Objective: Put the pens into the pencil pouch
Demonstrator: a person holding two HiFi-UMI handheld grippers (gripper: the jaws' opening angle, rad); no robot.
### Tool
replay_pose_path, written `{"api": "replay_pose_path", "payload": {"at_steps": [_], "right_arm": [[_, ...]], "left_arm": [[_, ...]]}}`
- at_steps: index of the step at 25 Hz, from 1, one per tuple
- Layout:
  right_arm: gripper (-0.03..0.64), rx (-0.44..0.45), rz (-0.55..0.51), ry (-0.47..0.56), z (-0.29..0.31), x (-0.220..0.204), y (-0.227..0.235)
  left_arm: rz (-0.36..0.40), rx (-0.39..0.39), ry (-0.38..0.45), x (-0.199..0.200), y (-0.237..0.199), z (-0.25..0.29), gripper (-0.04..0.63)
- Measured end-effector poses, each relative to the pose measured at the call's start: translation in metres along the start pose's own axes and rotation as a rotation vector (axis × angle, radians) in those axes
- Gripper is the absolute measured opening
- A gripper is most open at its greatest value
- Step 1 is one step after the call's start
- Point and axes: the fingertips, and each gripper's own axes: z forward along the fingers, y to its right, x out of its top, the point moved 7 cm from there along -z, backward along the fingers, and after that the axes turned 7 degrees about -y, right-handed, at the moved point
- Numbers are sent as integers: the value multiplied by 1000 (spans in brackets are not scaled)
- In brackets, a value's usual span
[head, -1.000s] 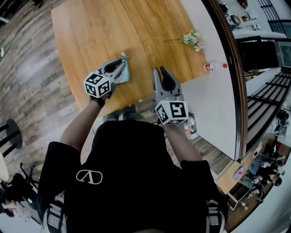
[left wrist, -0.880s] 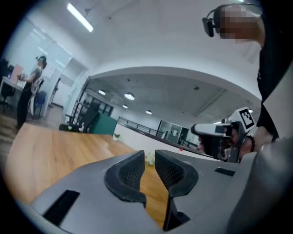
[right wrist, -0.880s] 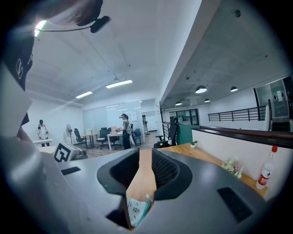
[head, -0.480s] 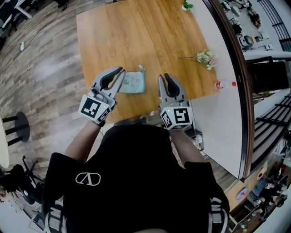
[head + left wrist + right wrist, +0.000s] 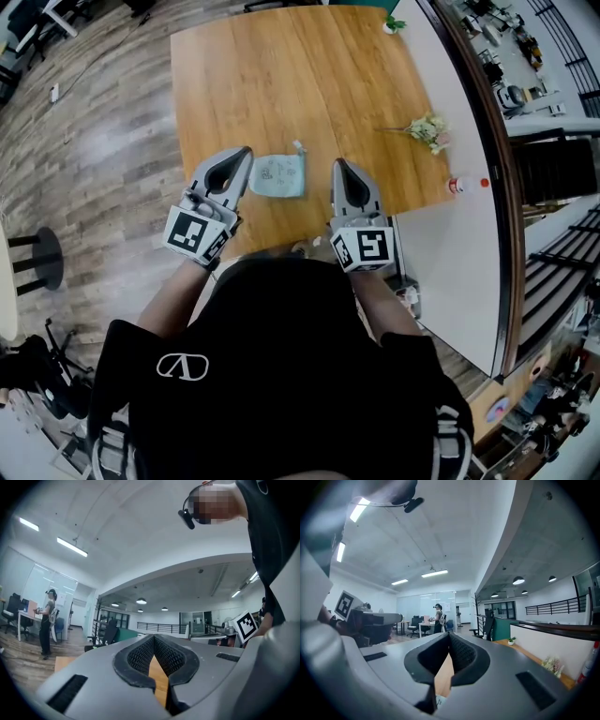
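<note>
Left gripper (image 5: 245, 153) is clenched, its jaws having just been closing, tips together with nothing between them. The right gripper (image 5: 337, 165) has likewise just closed on nothing. Both are held over the near edge of the wooden table (image 5: 281, 75). The pale blue pencil pouch (image 5: 278, 175) lies flat on the table between the two grippers, touching neither. A sprig of flowers (image 5: 427, 129) lies near the table's right edge.
</note>
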Motion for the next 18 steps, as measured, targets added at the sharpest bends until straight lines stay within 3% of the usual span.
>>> {"api": "replay_pose_path", "payload": {"at_steps": [10,18], "right_arm": [[-2,-37,-57,-21,-3,-3,-4],[-2,-49,-33,-17,-3,-5,-1]], "left_arm": [[33,17,8,2,2,-3,3],[40,14,3,1,5,-3,3]]}}
